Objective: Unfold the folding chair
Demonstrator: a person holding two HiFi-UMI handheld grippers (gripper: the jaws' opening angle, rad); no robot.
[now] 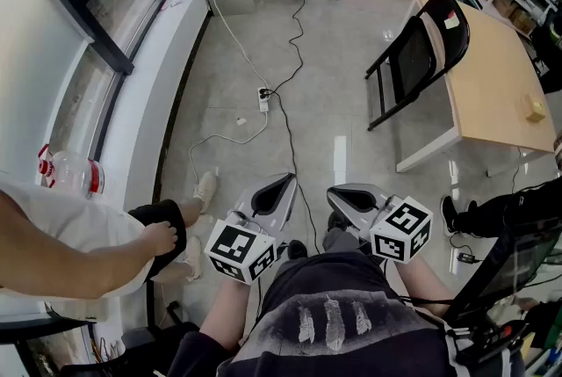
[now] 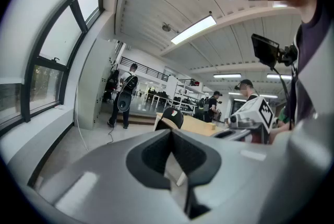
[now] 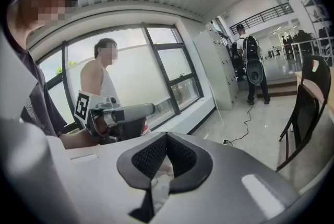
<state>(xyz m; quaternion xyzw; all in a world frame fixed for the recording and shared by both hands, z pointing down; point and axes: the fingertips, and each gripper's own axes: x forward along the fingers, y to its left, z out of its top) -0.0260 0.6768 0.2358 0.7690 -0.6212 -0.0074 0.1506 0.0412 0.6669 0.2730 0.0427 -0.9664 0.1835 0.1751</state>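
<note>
Task not started: the black folding chair with thin metal tube frame and rounded dark backrest (image 1: 420,59) is folded flat, standing on the glossy grey tiled floor (image 1: 325,116) and leaning against the edge of the pale wooden desk (image 1: 492,90). Left gripper (image 1: 283,182) and right gripper (image 1: 336,191) are held close to the body, well apart from the chair, jaws together with nothing between them. Everything is left: approach, grasp, pull the seat open. A white cable and power strip (image 1: 262,99) lie on the floor in between.
</note>
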